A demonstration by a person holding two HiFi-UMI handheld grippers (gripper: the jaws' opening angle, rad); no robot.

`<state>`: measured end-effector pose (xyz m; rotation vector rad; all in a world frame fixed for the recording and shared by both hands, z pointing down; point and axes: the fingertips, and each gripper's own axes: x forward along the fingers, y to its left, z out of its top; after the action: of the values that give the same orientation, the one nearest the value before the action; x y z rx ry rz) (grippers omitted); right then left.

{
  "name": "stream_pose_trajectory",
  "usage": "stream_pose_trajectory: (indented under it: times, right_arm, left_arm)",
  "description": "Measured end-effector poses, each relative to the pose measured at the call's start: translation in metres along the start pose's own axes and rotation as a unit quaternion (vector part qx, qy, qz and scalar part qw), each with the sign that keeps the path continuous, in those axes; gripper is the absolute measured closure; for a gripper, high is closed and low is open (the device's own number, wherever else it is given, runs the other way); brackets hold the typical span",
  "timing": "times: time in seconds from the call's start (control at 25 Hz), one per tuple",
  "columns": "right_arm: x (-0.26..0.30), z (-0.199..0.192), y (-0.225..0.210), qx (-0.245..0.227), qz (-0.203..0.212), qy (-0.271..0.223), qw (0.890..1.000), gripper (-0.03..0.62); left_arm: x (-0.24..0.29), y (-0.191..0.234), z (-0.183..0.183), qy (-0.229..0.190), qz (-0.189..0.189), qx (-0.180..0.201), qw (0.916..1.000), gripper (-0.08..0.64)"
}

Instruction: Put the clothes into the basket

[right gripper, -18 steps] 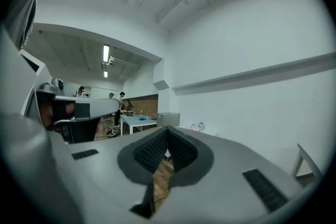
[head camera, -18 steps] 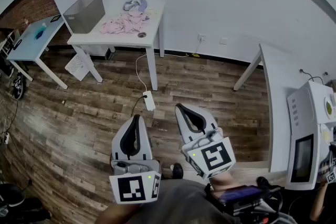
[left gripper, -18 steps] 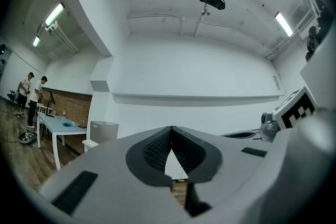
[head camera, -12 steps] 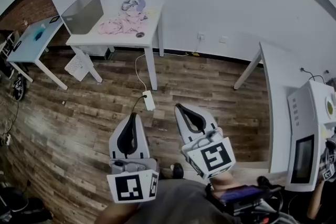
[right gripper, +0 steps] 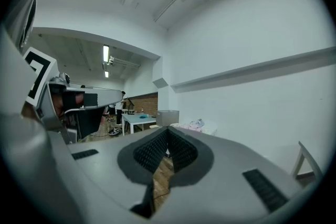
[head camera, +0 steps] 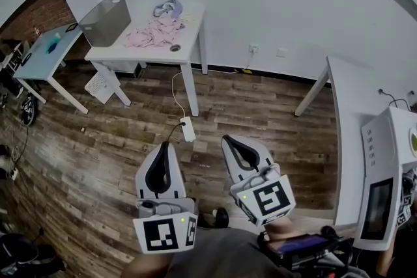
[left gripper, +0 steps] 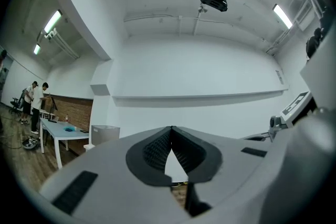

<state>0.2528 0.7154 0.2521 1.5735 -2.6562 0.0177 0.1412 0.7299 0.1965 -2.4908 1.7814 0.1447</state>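
The person stands on the brown wood-plank floor (head camera: 98, 140), well apart from the white rectangular table (head camera: 190, 42) at the far left of the room, where everything for the task sits. The grey open-topped plastic basket (head camera: 104, 12) stands on the table's left end, a crumpled pile of pink clothes (head camera: 151, 32) lies just to its right, and a smaller lilac garment (head camera: 168, 8) sits at the far edge behind the pile. The left gripper (head camera: 164, 146) and right gripper (head camera: 228, 139) are held side by side close to the body, both pointing roughly level toward that table. In each gripper's own view the ribbed dark pads meet at the tip with nothing between them, so both are closed and empty. Over the last moments little has changed: the table and the white power strip (head camera: 188, 129) on the floor have slid slightly lower and to the right in the head view, and the white desk (head camera: 355, 107) on the right has drifted toward the edge (a small shift of the head or a first step, it seems), while the clothes and basket lie just as they did. Judging from this, no garment has been touched yet, and the person must first close the gap to the table and open a gripper before any cloth can go in
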Motion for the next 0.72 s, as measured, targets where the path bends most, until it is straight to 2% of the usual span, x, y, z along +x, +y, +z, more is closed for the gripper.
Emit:
stream_pose_trajectory:
  times: [0.2,0.4,0.72]
  right_arm:
    - [0.013,-0.01,-0.006,0.023,-0.003,0.008,1.0,0.586]
    - [0.048,-0.012,-0.009,0.033,-0.003,0.014,0.999,0.586]
    - [0.142,-0.02,-0.019,0.036,-0.001,0.013,0.999,0.586]
  left_arm:
    - [0.005,0.009,-0.01,0.01,0.011,0.003,0.9999,0.551]
    - [0.024,0.036,-0.028,0.024,0.023,-0.005,0.9994,0.551]
    - [0.099,0.098,-0.049,0.031,0.015,-0.015,0.9993,0.551]
